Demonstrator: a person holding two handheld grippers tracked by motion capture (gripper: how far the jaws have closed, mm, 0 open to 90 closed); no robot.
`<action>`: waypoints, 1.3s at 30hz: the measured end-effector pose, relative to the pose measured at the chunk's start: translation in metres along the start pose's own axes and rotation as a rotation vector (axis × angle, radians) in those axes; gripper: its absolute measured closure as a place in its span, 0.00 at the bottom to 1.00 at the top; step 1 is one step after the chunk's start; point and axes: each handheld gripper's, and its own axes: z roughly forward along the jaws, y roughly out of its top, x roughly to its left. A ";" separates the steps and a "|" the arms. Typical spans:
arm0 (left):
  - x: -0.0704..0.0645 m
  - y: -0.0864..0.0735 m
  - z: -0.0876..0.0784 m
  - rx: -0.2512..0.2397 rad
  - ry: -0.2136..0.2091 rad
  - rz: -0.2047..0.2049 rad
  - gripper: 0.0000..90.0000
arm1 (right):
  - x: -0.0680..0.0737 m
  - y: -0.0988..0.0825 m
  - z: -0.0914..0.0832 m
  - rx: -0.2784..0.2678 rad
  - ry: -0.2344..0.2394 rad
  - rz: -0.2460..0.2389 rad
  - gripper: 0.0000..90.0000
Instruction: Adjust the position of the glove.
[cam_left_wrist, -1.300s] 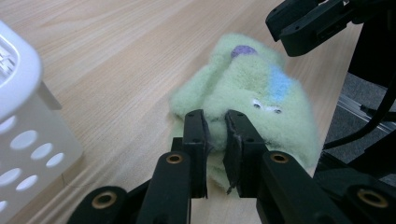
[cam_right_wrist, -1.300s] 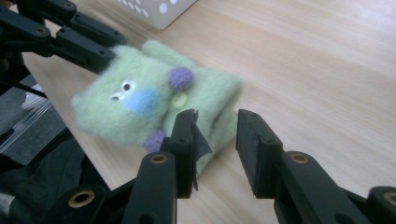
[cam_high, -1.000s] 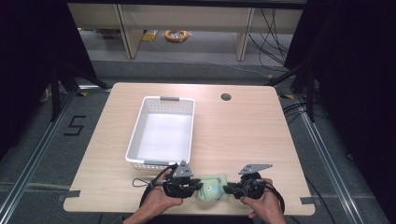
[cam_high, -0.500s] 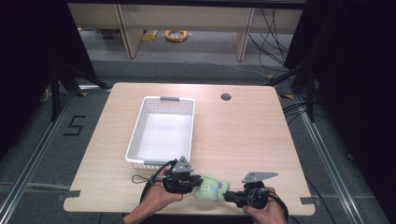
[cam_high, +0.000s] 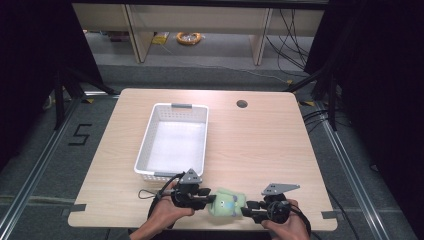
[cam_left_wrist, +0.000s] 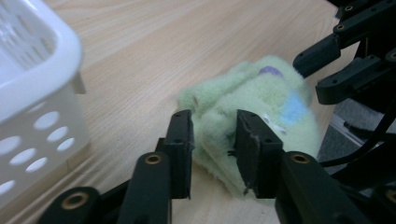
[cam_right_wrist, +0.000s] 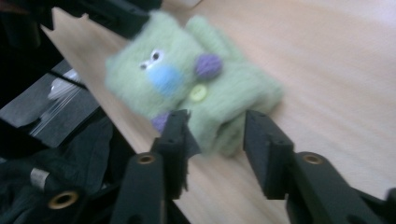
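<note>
The green fuzzy glove (cam_high: 227, 203) lies folded on the near edge of the desk (cam_high: 280, 145), between my two hands and just to the right of the white basket's (cam_high: 172, 141) near end. The fingers of my left gripper (cam_left_wrist: 212, 149) have just been opening; they now stand apart with a fold of the glove's end between them, and the pads no longer squeeze it. The fingers of my right gripper (cam_right_wrist: 217, 135) have also just been opening, and they straddle the other end of the glove without pressing on it. So nothing is gripped at this moment; the glove rests on the wood by its own weight.

What worries me is the edge. The glove sits close to the near rim of the desk, and in the right gripper view the drop to the floor shows just beside it. If I drag a hand back with fuzz caught on a pad, the glove could slide off. The loose fold could also spring open once I let go. And if I reach for the basket carelessly, my left hand may knock its wall.
</note>
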 end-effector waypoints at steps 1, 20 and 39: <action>0.000 0.000 -0.002 -0.007 0.003 -0.011 0.66 | -0.001 0.001 -0.003 -0.013 0.001 0.013 0.61; -0.008 -0.017 0.011 0.050 0.003 -0.108 0.51 | -0.012 0.013 0.026 0.026 -0.017 0.051 0.50; -0.010 -0.018 0.027 0.085 -0.046 -0.121 0.57 | -0.020 0.009 0.036 0.038 0.064 0.068 0.62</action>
